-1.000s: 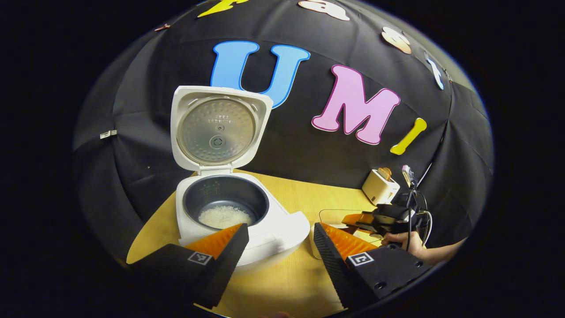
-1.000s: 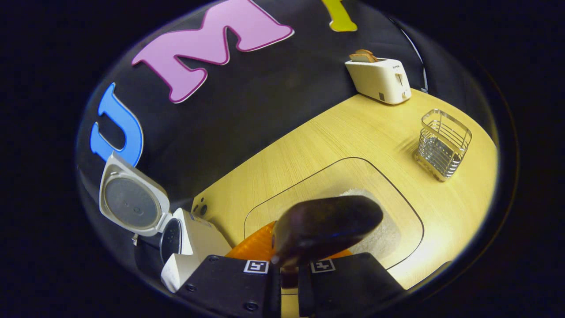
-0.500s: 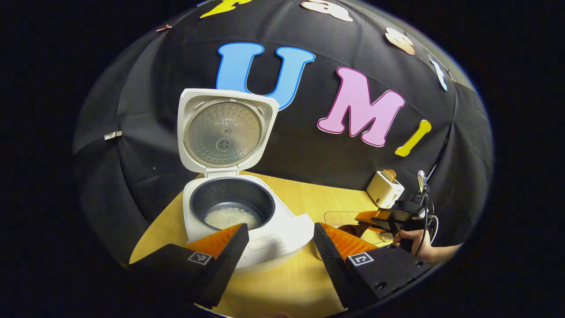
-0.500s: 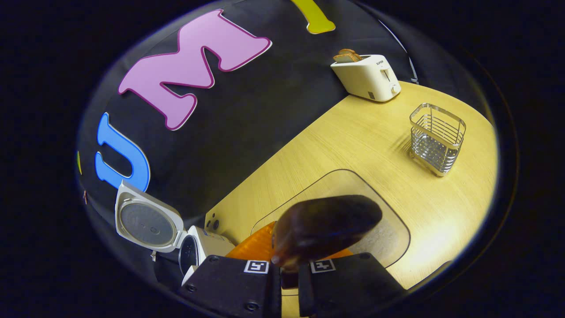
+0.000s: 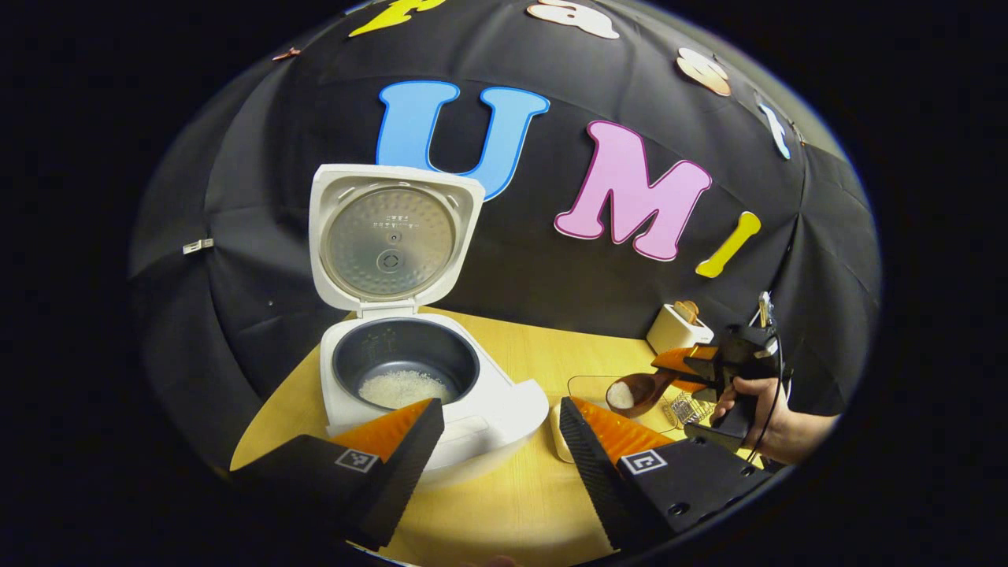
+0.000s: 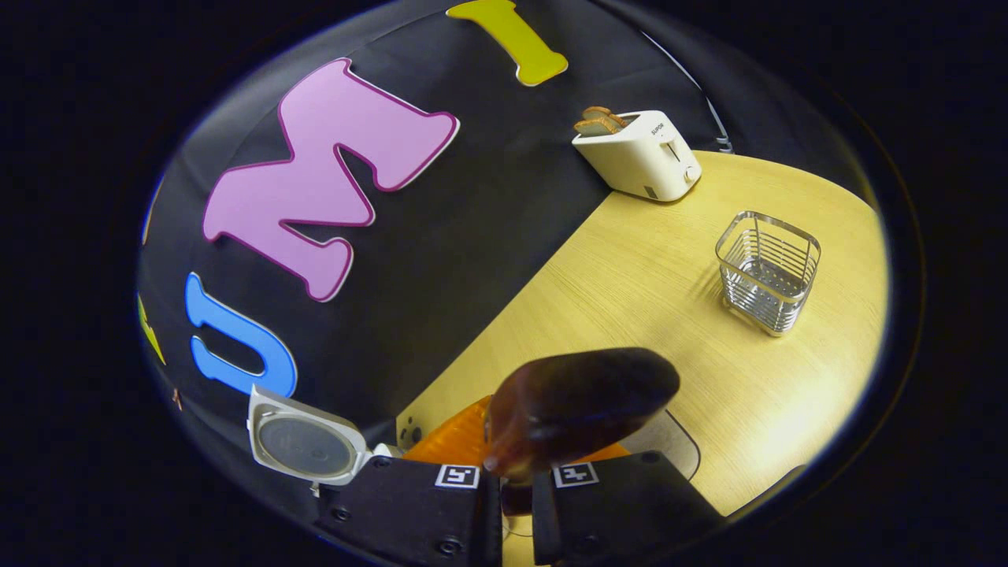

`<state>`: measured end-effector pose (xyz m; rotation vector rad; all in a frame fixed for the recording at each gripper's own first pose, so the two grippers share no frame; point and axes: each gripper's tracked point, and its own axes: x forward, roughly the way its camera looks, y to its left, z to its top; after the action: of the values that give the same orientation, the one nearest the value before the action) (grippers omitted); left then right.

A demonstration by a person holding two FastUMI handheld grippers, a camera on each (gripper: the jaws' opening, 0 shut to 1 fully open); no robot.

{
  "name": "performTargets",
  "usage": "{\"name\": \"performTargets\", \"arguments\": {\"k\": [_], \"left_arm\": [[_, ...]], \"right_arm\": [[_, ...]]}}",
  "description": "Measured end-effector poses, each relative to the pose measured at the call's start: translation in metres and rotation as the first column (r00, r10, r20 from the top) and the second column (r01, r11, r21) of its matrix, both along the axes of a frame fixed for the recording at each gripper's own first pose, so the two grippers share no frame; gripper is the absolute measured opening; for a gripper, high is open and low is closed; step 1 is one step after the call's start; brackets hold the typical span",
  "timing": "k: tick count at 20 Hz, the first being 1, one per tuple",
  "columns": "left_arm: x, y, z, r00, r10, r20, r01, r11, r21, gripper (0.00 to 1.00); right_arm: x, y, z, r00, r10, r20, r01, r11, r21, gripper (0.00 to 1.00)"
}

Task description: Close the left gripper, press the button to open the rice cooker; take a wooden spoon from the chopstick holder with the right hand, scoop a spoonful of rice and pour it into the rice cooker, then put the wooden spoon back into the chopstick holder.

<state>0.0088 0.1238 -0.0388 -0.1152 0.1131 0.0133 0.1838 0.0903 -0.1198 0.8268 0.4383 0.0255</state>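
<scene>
Rice already lies in a small heap at the bottom of the dark inner pot of the white rice cooker [image 5: 425, 386], whose lid [image 5: 390, 236] stands upright at the back, so I judge the button step done and the mouth free for pouring. My left hand-held gripper [image 5: 500, 429] idles in front of it with its fingers spread wide and nothing between them, low over the pale wooden worktop [image 5: 512, 504]; I'd say it is parked there to stay out of the pouring path. Further right, the right hand-held gripper [image 5: 693, 366] is clamped on the handle of the dark brown wooden spoon [image 5: 634, 392], bowl kept level and facing up so the white rice in it stays put, above the clear shallow tray [image 5: 587, 382]. In the right gripper view the spoon bowl's underside [image 6: 579, 405] sits just past the closed fingers, while the wire chopstick holder [image 6: 768, 272] waits empty beside the cream toaster [image 6: 638, 153], ready for the spoon's return.
</scene>
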Motion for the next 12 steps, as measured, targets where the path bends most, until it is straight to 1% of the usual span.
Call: {"name": "performTargets", "arguments": {"k": [5,7,12], "left_arm": [[-0.006,0.001,0.006,1.0,0.004,0.019,-0.004,1.0,-0.008,0.96],[-0.013,0.005,0.006,1.0,0.011,0.025,-0.011,1.0,-0.016,0.95],[-0.025,0.02,0.008,0.998,0.048,0.043,-0.046,0.998,-0.043,0.96]], "right_arm": [[0.007,0.019,0.035,0.998,0.034,0.046,-0.036,0.999,0.041,0.19],[0.007,0.033,0.047,0.997,0.056,0.055,-0.059,0.996,0.063,0.19],[0.009,0.08,0.074,0.985,0.14,0.1,-0.146,0.988,0.057,0.19]]}}
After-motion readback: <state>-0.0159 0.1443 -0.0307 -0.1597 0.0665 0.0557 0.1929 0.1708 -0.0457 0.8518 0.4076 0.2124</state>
